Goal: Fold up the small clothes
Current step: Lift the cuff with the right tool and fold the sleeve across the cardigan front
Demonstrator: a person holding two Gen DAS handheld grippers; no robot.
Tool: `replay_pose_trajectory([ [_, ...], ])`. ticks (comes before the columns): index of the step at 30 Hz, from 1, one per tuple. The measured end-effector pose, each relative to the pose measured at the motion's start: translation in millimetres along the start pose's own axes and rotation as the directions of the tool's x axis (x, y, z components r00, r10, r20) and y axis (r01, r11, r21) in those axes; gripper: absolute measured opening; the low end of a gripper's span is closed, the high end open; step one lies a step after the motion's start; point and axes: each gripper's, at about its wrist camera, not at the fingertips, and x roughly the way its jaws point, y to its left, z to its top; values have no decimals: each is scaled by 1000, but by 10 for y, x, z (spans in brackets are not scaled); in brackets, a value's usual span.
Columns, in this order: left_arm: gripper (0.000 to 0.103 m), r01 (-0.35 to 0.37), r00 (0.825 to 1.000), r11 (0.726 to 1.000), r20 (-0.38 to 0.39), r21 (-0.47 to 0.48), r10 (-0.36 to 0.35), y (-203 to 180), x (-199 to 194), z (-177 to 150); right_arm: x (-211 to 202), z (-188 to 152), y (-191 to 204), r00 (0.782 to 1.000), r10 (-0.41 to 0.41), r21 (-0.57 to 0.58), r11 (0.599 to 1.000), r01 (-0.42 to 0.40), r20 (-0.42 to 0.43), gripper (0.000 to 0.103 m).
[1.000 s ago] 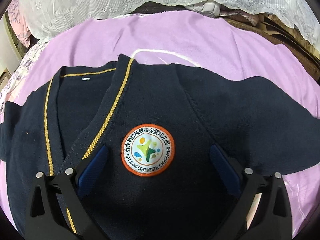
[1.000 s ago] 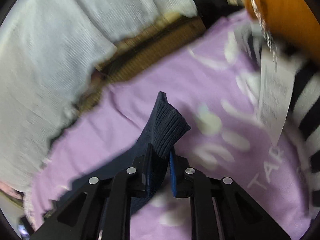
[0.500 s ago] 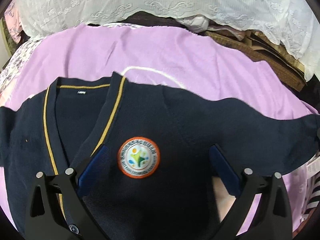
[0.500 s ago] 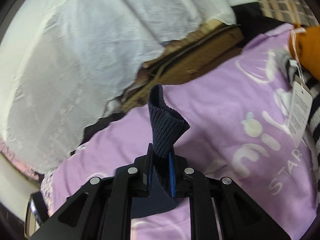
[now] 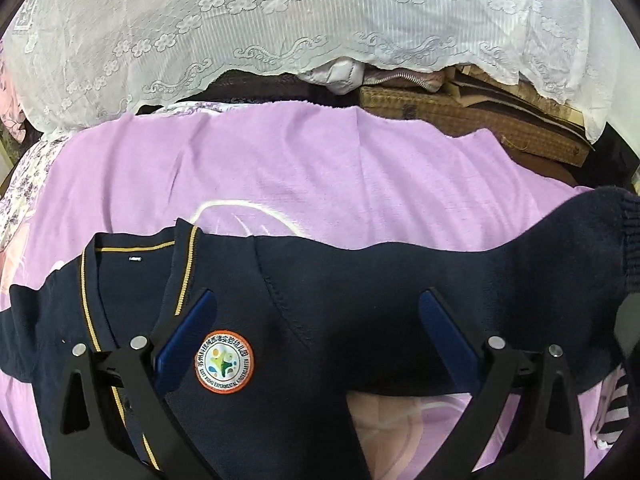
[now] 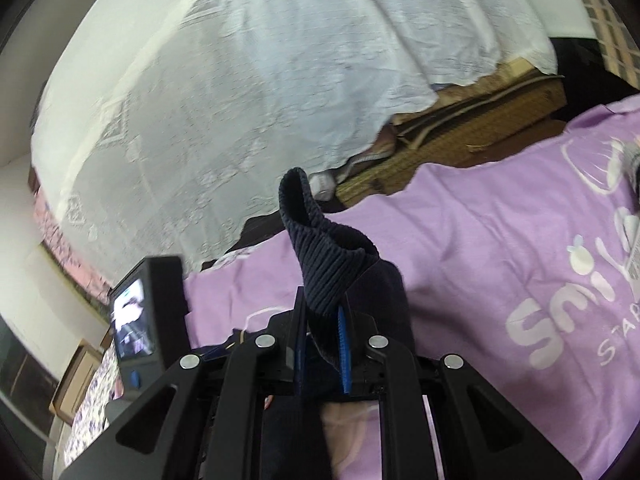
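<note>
One cardigan lying crosswise, collar away | left claw spread | right claw pinching upright cuff

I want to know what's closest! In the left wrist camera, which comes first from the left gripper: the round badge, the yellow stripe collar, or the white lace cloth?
1. Round badge: between the open left gripper's fingers, towards the left one.
2. Yellow stripe collar: farther up, on the left.
3. White lace cloth: farthest, across the top, beyond the purple blanket.
</note>
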Motion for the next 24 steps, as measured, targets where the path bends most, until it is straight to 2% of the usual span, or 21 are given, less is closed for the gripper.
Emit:
replay_pose_trajectory([
  [4,99,8,1000,1000,2,-5,-8,59,-29,-20,21,-76,205,1000,22,-45,999,-23,-18,14],
  [10,99,-25,999,999,30,-27,26,333,-168,10,84,-168,517,999,38,-101,994,-41,-38,14],
  [14,99,-32,999,997,42,-74,35,656,-285,20,166,-208,806,997,62,-139,988,-70,-54,14],
  [24,99,-111,991,978,51,-177,122,1523,-475,-96,396,-484,1552,986,115,-238,961,-142,-123,15],
])
